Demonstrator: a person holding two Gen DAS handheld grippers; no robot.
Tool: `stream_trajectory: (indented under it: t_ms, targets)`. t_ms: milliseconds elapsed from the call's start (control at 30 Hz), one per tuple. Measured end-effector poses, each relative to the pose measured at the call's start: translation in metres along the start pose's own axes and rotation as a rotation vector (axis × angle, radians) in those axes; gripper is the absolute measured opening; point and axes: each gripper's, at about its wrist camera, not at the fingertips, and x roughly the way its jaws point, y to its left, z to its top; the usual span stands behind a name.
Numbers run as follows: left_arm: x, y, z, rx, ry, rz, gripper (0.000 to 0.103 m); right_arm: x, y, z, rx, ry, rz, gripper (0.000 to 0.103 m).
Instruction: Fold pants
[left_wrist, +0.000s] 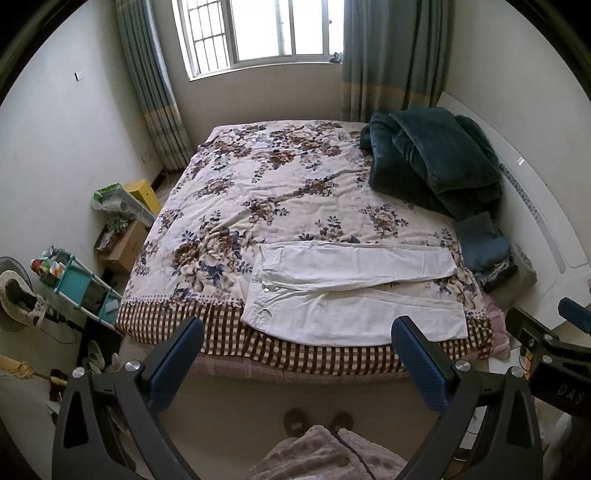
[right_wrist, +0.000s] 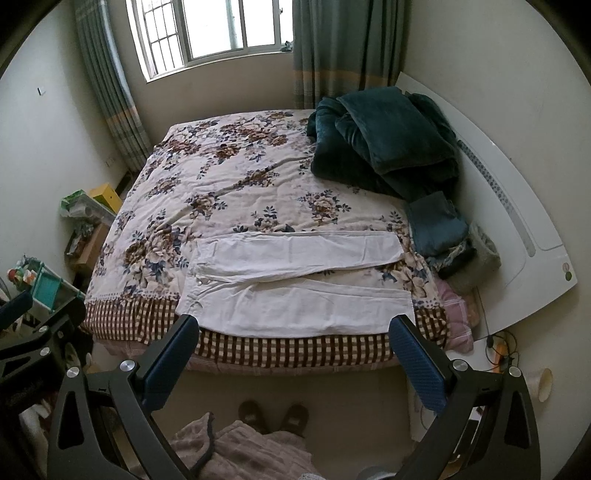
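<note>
While lying flat ahead of both grippers at the near bed (left_wrist: 280, 354) edge, white pants (left_wrist: 354, 291) look light, soft, floppy, non-slippery cotton. Best pinched at waistband (left_wrist: 258, 291) corner and far leg hem (left_wrist: 448, 262), thin layers. Left gripper (left_wrist: 297, 354) wide, holding nothing; right gripper (right_wrist: 293, 349) likewise. Teal blanket (left_wrist: 432, 155) well beyond.

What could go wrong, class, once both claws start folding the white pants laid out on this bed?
1. The pants lie at the bed's near edge; a careless pull might drag them onto the floor.
2. The two legs are splayed apart, not stacked, so a fold could come out crooked.
3. The sheet beneath is wrinkled; a claw might pinch it along with the fabric.
</note>
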Motion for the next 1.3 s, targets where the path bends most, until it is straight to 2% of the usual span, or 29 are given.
stream_trajectory:
  t_ms: [700,867,1000,1133,1300]
  targets:
    - [0.001,0.003,-0.005,-0.016,-0.011,0.004,0.103,-0.001,0.006,-0.003,-0.003,-0.009,0.003,0.103]
    - [0.005,-0.001,-0.007,-0.02,-0.036,0.011,0.103,0.001,0.007,-0.004,0.002,-0.014,0.001,0.103]
    - [0.026,-0.014,-0.004,-0.032,-0.037,0.023,0.103,0.017,0.002,0.003,0.019,-0.014,0.003,0.103]
    - [0.063,-0.032,0.003,-0.044,-0.021,0.052,0.103,0.052,-0.02,0.017,0.031,-0.013,0.001,0.103]
    - [0.11,-0.047,0.022,-0.04,0.03,0.053,0.103,0.104,-0.038,0.038,0.062,-0.007,-0.049,0.103]
